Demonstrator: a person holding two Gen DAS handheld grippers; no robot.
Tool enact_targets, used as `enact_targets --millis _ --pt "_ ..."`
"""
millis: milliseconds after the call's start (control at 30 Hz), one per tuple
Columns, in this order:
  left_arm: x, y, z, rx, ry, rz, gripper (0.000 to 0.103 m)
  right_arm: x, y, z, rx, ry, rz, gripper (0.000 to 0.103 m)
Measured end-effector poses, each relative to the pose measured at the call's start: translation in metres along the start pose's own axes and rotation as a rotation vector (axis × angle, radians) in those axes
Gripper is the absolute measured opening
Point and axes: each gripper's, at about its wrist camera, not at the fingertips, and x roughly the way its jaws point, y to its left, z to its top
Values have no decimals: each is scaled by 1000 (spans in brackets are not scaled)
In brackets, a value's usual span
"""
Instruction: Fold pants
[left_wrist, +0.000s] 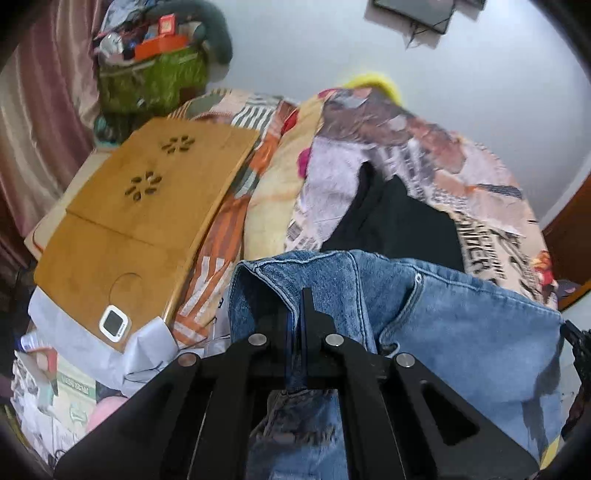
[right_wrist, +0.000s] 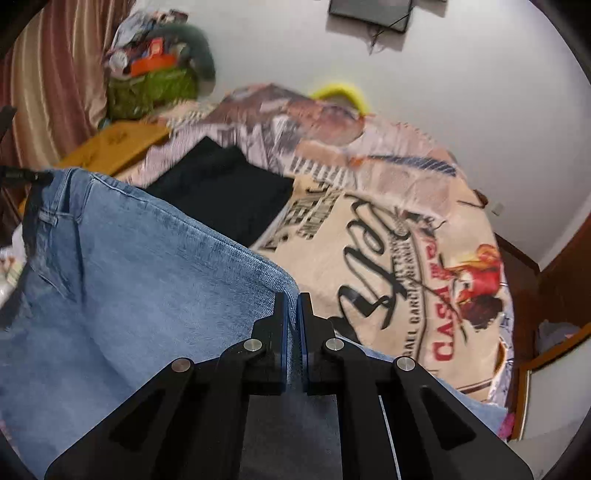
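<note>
Light blue denim pants hang stretched between my two grippers, above a bed with a printed blanket. My left gripper is shut on one corner of the pants' top edge, near a seam. My right gripper is shut on the other corner of the pants; the denim spreads to the left in the right wrist view. The far tip of the left gripper shows at the pants' far corner. The lower part of the pants hangs out of sight.
A black folded garment lies on the blanket. A wooden lap tray with a small white device lies at the bed's left. A green bag of clutter stands by the curtain. A wooden door frame is on the right.
</note>
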Motion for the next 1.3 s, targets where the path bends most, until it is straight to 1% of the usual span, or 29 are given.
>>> enact_targets --millis 133,333,467,533,633,700,733,867,967,1067,1200,1267,1300 --pt "-25 1 -17 45 -12 -12 2 -30 14 -13 -16 -18 11 4" --pt "-54 13 -49 63 -16 -23 3 -77 37 -44 -38 -32 31 4" --pt "-71 17 -70 75 -27 -21 3 -93 48 -61 -44 -24 51 4" --pt "-79 17 -83 98 -34 -13 3 -98 55 -73 -51 -17 57 3" --pt "-88 14 -103 125 -36 2 3 -103 62 -92 -31 5 81 3" --pt "-93 16 -116 125 -32 6 3 -107 66 -103 -19 10 90 3" --pt "-95 19 -123 119 -27 1 3 -109 68 -109 -12 11 99 1" --pt "-92 32 -146 81 2 -4 3 -123 81 -126 -10 6 121 1" --pt "-85 41 -164 46 32 -10 3 -124 90 -137 -9 21 136 1" --pt "-77 47 -180 31 58 0 5 -123 91 -147 4 34 135 1" --pt "-68 54 -197 18 117 -3 9 -132 84 -148 37 21 144 1" --pt "-70 58 -201 8 133 0 10 -141 78 -146 46 0 134 1" --pt "-75 60 -201 4 128 12 10 -143 78 -146 51 -7 129 1"
